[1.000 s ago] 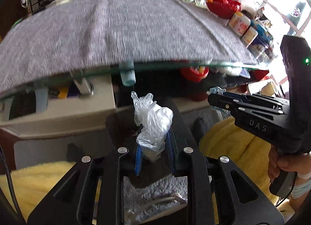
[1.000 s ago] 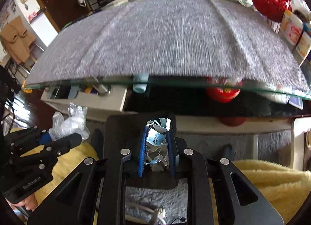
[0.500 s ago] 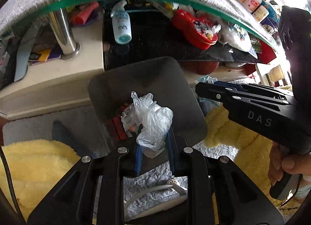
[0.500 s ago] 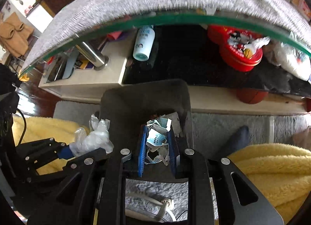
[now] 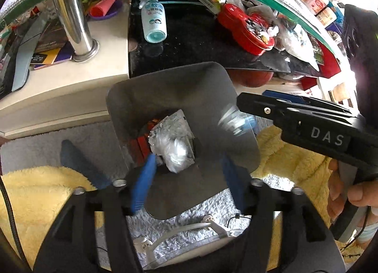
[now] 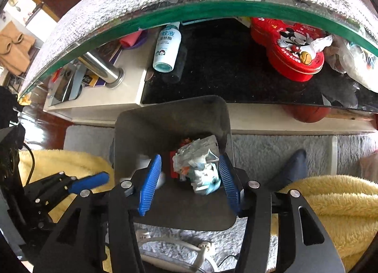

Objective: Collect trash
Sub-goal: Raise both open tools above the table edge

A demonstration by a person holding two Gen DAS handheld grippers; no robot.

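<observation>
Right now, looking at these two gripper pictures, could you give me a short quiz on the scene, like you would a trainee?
1. True or false: the left gripper is clamped on the clear plastic wad.
2. What stands under both grippers? A) a sink B) a dark bin C) a drawer
3. Fill in: the crumpled paper wrapper lies between the blue pads of the ____ gripper.

Key
1. False: its jaws are opening, with the wad loose between the pads over the bin.
2. B
3. right: the right gripper is opening too, and its pads no longer press the wrapper.
</observation>
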